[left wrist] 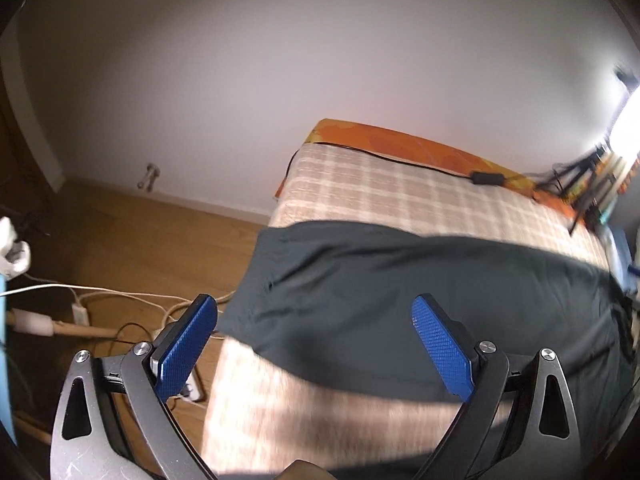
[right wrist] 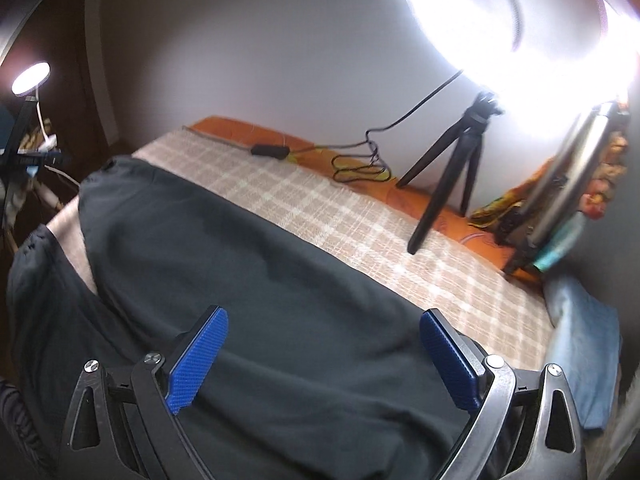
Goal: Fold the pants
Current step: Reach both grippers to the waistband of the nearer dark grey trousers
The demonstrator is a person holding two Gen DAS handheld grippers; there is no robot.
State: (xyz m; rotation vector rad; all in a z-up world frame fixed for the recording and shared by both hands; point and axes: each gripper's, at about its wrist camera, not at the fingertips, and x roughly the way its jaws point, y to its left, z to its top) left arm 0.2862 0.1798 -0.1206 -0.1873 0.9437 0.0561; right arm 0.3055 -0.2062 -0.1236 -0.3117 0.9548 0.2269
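Dark pants lie spread across the plaid-covered bed, one end reaching its left edge. My left gripper hovers over them, fingers spread wide, holding nothing. My right gripper is likewise spread above the pants; contact with the fabric is hard to judge through blur. A tripod stands beyond.

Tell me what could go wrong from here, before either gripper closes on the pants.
1. The dark pants reach the bed's end beside the floor; a one-sided pull by the open left gripper could drag them off.
2. The small tripod and its black cable stand on the bed just beyond the pants; a wide fold by the open right gripper might snag or topple them.
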